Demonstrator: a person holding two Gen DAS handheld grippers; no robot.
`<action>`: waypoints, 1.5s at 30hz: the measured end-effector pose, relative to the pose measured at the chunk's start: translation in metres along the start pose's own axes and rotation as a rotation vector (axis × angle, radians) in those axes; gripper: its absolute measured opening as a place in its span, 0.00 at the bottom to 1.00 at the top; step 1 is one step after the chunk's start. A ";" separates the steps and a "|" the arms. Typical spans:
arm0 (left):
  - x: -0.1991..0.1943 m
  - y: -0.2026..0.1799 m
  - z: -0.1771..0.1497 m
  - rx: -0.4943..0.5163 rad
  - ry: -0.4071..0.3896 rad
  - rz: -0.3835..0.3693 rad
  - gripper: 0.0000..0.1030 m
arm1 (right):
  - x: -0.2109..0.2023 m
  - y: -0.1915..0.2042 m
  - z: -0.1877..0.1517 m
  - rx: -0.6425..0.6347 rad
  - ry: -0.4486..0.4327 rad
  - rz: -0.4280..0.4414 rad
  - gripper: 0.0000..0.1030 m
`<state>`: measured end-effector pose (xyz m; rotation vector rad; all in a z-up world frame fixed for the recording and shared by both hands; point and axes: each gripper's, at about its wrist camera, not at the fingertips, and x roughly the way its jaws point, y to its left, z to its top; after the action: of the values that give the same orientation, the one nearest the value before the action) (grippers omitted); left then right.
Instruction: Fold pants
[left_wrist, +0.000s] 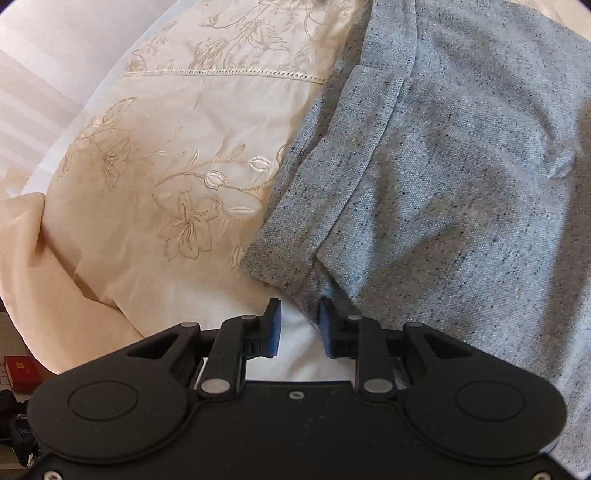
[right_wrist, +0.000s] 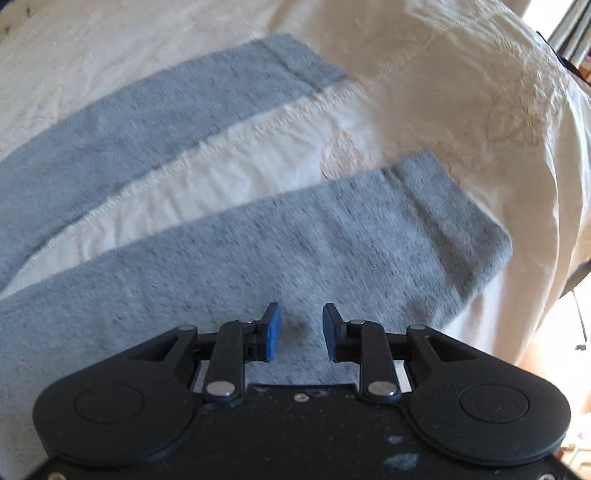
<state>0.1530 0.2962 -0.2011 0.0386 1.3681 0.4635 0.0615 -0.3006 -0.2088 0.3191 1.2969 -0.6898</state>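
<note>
Grey speckled pants (left_wrist: 443, 166) lie spread on a cream embroidered bed cover (left_wrist: 166, 147). In the left wrist view the waist end with a pocket flap fills the right side. My left gripper (left_wrist: 300, 325) is open, just short of the waist corner, holding nothing. In the right wrist view the two legs lie apart: the near leg (right_wrist: 295, 251) and the far leg (right_wrist: 166, 103), with cream cover between them. My right gripper (right_wrist: 302, 328) is open over the near leg, empty.
The bed cover (right_wrist: 480, 110) drops off at the right edge, with a bright floor beyond. A red box (left_wrist: 22, 373) sits on the floor at the left, below the bed edge.
</note>
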 end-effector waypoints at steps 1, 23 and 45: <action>-0.004 0.002 0.003 -0.001 0.000 0.004 0.34 | 0.006 -0.008 -0.001 0.023 0.028 -0.031 0.26; -0.233 -0.139 0.154 0.058 -0.437 -0.272 0.33 | -0.085 0.044 0.178 0.022 -0.193 0.281 0.27; -0.178 -0.246 0.113 0.186 -0.178 -0.141 0.33 | 0.062 0.069 0.342 0.160 -0.039 0.300 0.29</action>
<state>0.3106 0.0385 -0.0826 0.1322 1.2256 0.2082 0.3751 -0.4642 -0.1881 0.6150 1.1288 -0.5417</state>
